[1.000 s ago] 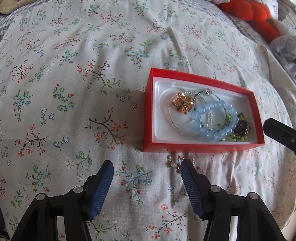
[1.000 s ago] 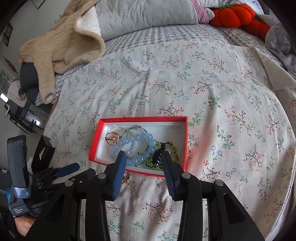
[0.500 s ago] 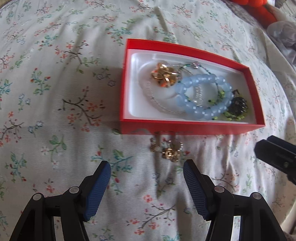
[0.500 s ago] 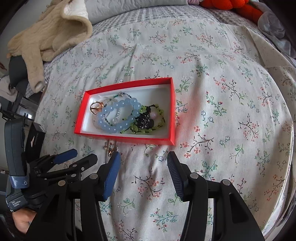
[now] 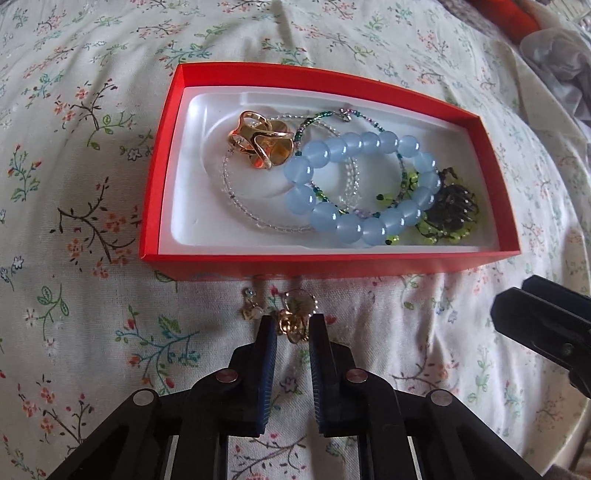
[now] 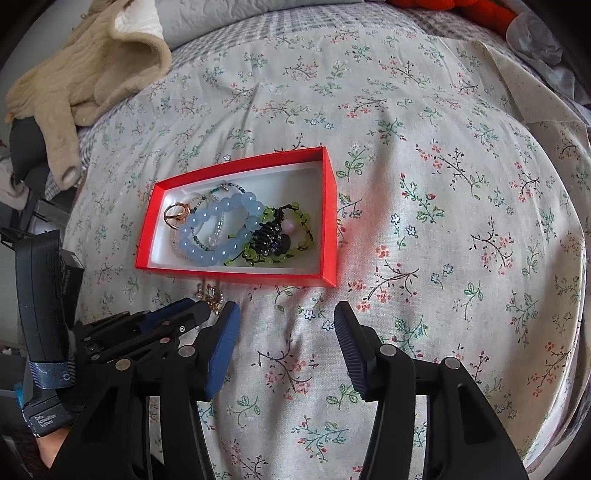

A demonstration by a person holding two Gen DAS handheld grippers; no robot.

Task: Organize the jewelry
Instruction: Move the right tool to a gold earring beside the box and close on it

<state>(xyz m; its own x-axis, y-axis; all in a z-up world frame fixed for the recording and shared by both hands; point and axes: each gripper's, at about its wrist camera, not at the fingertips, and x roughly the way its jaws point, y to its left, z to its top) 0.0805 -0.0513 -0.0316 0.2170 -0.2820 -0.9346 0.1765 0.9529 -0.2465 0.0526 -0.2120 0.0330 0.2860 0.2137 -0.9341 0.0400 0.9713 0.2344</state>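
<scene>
A red box (image 5: 258, 264) (image 6: 236, 273) with a white liner lies on the floral bedspread. It holds a blue bead bracelet (image 5: 364, 184) (image 6: 218, 229), a gold ring (image 5: 262, 144), clear and green bead strands and a dark ornament (image 5: 448, 210). A small gold earring cluster (image 5: 291, 323) (image 6: 210, 295) lies on the cloth in front of the box. My left gripper (image 5: 292, 326) has its jaws nearly closed around that cluster, which rests on the cloth. My right gripper (image 6: 286, 326) is open and empty, hovering in front of the box.
A beige knit garment (image 6: 85, 70) lies at the far left of the bed. An orange plush (image 6: 472, 9) and grey cloth (image 5: 557, 48) sit at the far right corner. The bed edge drops off to the left and near right.
My left gripper moved forward to the earring cluster and its jaws narrowed from wide open to nearly shut around it. My right gripper drew back and opened a little wider.
</scene>
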